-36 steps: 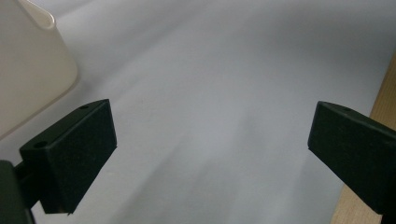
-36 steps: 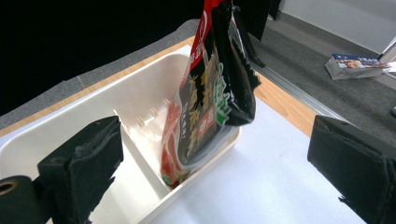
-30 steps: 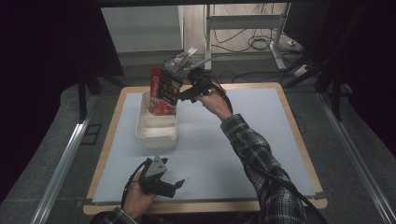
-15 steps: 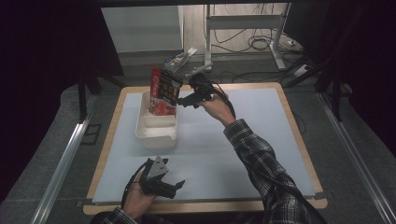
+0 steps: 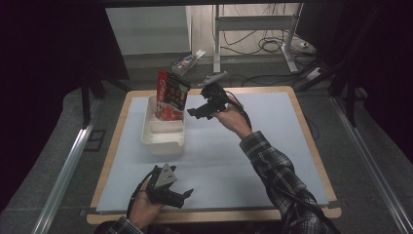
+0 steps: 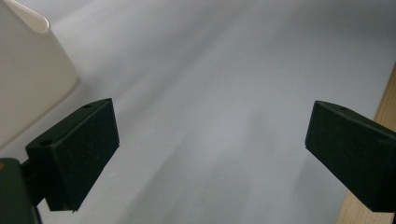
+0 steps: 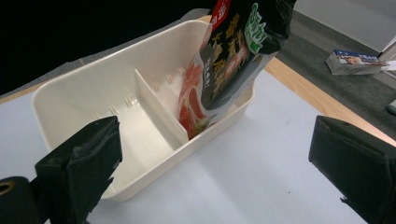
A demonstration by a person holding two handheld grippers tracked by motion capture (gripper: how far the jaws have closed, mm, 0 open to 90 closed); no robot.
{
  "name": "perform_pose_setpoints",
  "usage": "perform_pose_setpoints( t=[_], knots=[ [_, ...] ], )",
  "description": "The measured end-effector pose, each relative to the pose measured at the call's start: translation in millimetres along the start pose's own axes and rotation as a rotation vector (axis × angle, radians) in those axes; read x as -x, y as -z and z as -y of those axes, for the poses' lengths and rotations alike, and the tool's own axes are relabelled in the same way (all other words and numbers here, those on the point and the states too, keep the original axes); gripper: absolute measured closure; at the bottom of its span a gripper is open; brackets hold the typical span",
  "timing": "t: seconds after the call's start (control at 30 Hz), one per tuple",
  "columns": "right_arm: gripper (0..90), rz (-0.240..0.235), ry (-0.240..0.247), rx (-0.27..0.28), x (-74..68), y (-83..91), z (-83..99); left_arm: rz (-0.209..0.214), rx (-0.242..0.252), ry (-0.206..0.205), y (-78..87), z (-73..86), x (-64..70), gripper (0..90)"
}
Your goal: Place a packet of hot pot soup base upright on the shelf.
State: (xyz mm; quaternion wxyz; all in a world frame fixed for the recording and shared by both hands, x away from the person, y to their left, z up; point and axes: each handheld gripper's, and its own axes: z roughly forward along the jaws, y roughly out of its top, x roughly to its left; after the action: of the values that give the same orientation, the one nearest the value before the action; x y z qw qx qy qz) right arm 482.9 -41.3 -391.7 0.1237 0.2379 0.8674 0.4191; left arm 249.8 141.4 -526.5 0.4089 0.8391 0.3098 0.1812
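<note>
Person's right arm wears a long plaid sleeve [image 5: 277, 180], dark check with lighter lines, cuff at the wrist. At the near left edge a bit of the same plaid cuff [image 5: 122, 226] shows. Left gripper [image 5: 187, 195]: black body, grey three-cornered plate [image 5: 164, 175] on top with small dark holes, black cable [image 5: 134, 195] looping beside it. Right gripper [image 5: 192, 112]: black, blocky, black cable [image 5: 241, 107] arcing over the hand. In the left gripper view, black wedge-shaped pads [image 6: 86, 149] with a matte felt-like face and small screw holes on the top edge. In the right gripper view, black pads [image 7: 88, 161] look rougher, edges frayed.
</note>
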Motion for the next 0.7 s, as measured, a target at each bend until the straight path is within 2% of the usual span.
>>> perform_pose_setpoints(
  t=[0.43,0.7],
  knots=[
    [2.4,-0.012,0.002,0.008,-6.5,14.5,15.6,-0.009,-0.015,-0.013,0.0,-0.5,0.5,2.6],
    [2.4,-0.008,0.024,0.024,-14.3,23.6,25.1,-0.008,-0.015,-0.017,-0.5,-1.2,2.5,2.6]
  ],
)
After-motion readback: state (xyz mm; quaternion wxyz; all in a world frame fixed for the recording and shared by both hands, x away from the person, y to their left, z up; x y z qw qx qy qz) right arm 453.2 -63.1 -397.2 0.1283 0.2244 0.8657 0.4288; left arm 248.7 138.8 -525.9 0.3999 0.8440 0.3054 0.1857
